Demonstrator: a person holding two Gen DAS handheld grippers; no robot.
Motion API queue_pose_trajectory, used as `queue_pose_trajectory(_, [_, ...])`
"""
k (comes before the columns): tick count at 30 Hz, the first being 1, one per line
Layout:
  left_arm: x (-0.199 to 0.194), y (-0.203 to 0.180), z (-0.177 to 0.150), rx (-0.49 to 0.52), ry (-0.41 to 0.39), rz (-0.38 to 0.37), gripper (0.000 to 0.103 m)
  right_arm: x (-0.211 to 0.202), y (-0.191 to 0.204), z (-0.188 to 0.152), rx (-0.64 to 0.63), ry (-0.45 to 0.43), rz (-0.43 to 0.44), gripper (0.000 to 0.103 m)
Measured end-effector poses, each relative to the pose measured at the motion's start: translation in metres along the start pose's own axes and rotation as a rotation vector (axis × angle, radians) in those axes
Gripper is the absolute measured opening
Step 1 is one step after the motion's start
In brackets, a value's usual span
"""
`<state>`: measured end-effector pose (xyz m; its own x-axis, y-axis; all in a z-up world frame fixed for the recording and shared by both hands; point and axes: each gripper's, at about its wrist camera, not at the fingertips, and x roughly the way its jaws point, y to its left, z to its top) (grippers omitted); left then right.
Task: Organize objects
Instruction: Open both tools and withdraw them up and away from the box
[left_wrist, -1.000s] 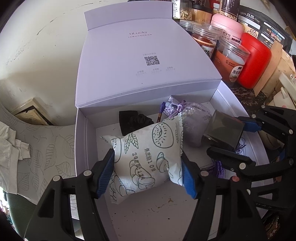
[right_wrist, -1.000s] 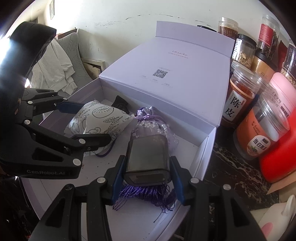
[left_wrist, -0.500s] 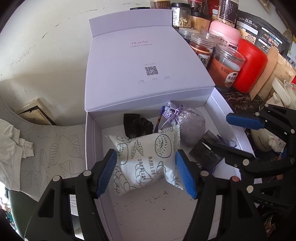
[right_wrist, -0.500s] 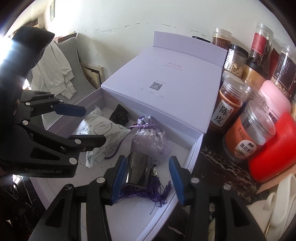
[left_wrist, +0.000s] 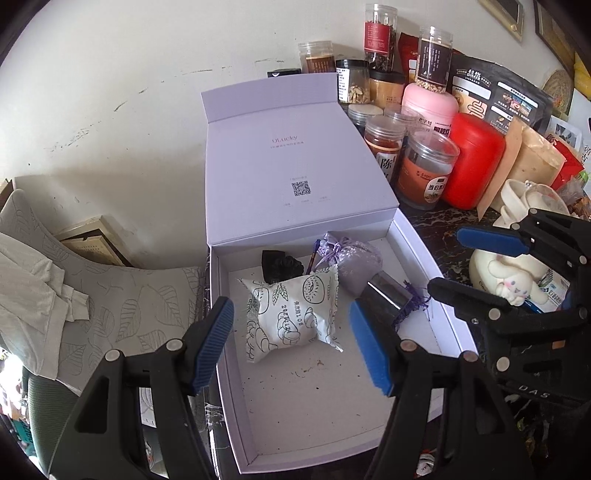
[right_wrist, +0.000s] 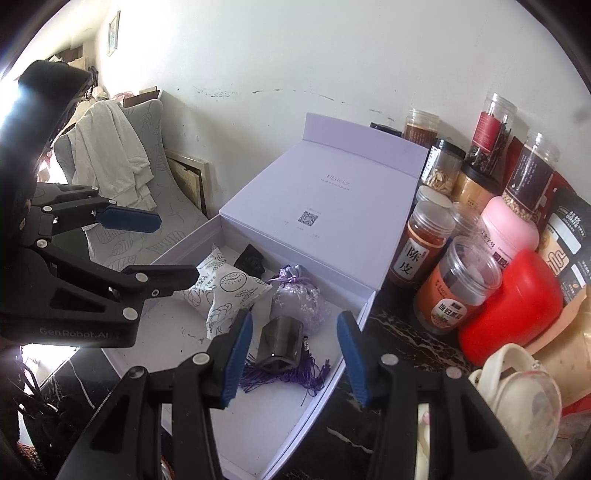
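Note:
An open lavender box (left_wrist: 314, 398) holds a white printed sachet (left_wrist: 291, 314), a purple drawstring pouch (left_wrist: 356, 258), a small black lump (left_wrist: 280, 264) and a dark shiny case with a purple tassel (left_wrist: 388, 295). My left gripper (left_wrist: 291, 308) hangs open above the box's near half, with the sachet lying below it and untouched. My right gripper (right_wrist: 295, 317) is open too, over the dark case (right_wrist: 280, 339) and apart from it. Each gripper shows in the other's view: the right gripper (left_wrist: 454, 262) and the left gripper (right_wrist: 173, 249). The box lid (right_wrist: 325, 206) lies folded back.
Several jars (left_wrist: 424, 173), a red canister (left_wrist: 472, 158) and a pink-lidded tub (left_wrist: 428, 99) crowd the counter right of the box. A cream bag with a plush figure (left_wrist: 509, 273) sits nearer. A grey chair with white cloth (right_wrist: 110, 147) stands left, against the wall.
Both grippers have risen and drawn back from the box. The sachet and the dark case, earlier between their pads, now lie in the box below them.

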<state>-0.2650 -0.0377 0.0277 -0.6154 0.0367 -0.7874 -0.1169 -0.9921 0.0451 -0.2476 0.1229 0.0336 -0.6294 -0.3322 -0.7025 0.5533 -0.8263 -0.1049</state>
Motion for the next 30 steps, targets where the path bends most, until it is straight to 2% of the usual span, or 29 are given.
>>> queue_pose_trajectory(16, [-0.099, -0.012, -0.021, -0.002, -0.105, 0.037, 0.064, -0.083, 0.025, -0.012, -0.022, -0.097, -0.029, 0.048])
queue_pose_trajectory(30, [-0.158, -0.037, -0.059, 0.002, -0.156, 0.033, 0.064, -0.132, 0.038, -0.041, -0.01, -0.118, -0.057, 0.051])
